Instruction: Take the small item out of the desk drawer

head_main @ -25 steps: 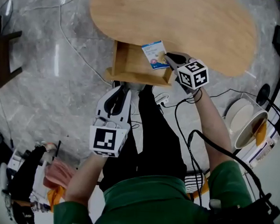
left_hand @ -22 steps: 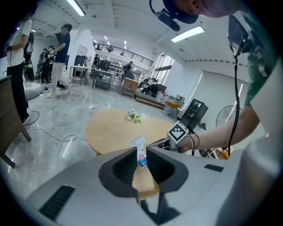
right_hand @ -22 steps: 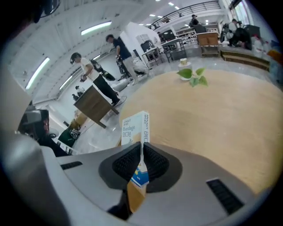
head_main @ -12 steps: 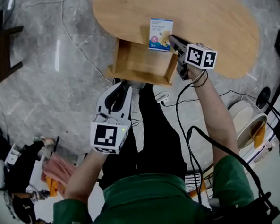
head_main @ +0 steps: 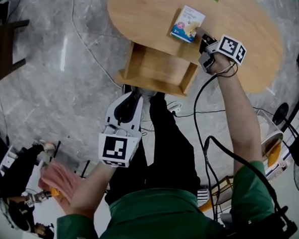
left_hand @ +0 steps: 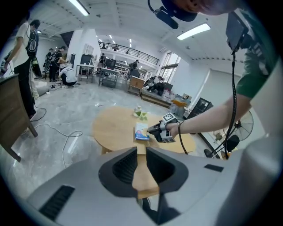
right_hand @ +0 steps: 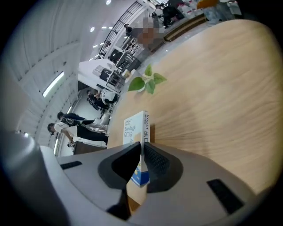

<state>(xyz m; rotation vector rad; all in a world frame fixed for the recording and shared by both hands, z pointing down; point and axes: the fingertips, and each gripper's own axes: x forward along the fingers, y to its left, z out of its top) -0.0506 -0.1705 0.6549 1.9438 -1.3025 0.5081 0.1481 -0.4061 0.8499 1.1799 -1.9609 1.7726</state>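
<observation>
1. The desk: its round wooden top fills the far side of the head view. A second ago no part of the box lay over it; now the box hangs above it, right of middle.

2. The drawer: it stands pulled out toward the person from under the desk's near edge. The part of its floor that shows is bare wood. A second ago the box sat at its far right corner, so I judge the taking-out itself done; what is left is to set the box down and let go.

3. The left gripper: it hangs low and near, just short of the drawer front and pointing at it, much where it was a second ago. Its jaws stand a narrow slit apart with nothing between them, only the drawer's wood seen beyond. It has no share in this step.

4. The right gripper: it has travelled from the drawer's right corner, past the desk's near edge, to well over the top, arm stretched out. Its jaws are clamped thin on the box's near lower end.

5. The box: small, white and blue, printed "Bandage", held on edge in the right claw. Its far end points toward a small green sprig farther along the top. Whether its lower edge already touches the wood I cannot tell.
</observation>
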